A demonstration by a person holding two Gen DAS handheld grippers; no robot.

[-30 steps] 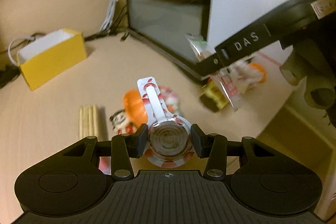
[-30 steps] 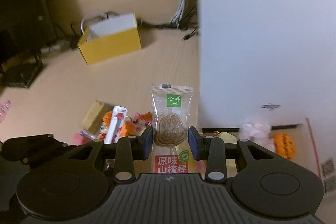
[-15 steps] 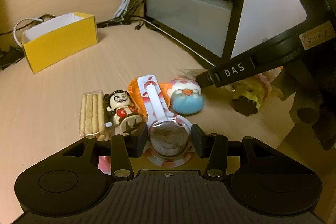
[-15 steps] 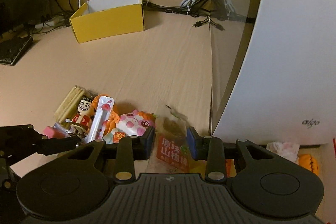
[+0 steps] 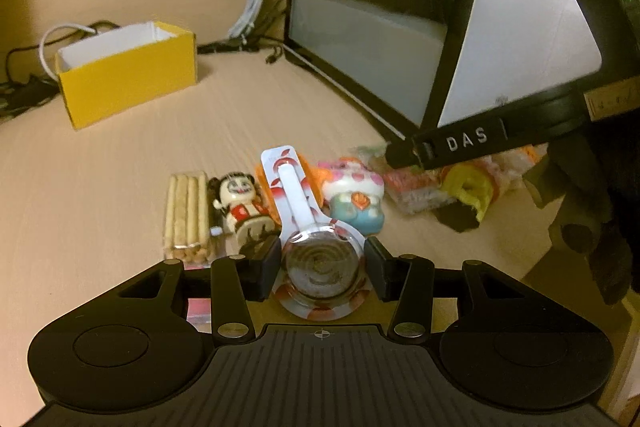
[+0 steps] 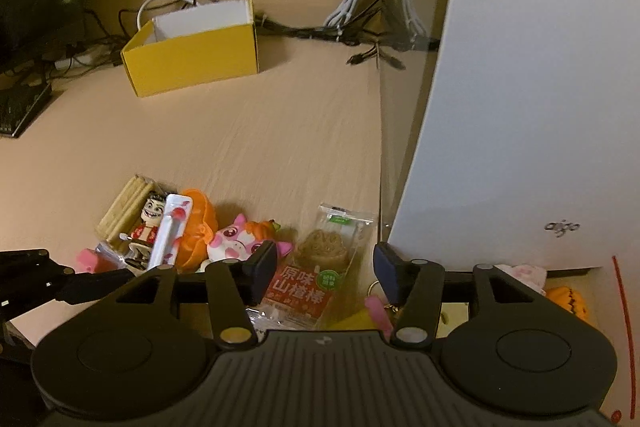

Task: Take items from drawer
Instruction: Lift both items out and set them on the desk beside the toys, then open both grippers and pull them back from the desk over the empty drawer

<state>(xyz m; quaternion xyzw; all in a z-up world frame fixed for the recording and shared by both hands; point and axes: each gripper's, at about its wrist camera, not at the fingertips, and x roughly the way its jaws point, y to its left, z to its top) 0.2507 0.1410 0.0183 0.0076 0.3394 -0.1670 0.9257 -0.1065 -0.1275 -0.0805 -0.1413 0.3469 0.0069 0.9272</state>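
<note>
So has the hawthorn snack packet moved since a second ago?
Yes. The hawthorn snack packet has come down out of the air onto the desk beside the white case, and the right gripper fingers are opening off it.

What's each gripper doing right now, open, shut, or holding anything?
Left gripper: shut on the lollipop.
Right gripper: jaws opening, pads clear of the hawthorn snack packet lying between them on the desk.

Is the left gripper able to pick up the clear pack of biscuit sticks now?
Probably not yet: the left gripper is shut on a wrapped spiral lollipop. The biscuit sticks lie uncovered nearby.
</note>
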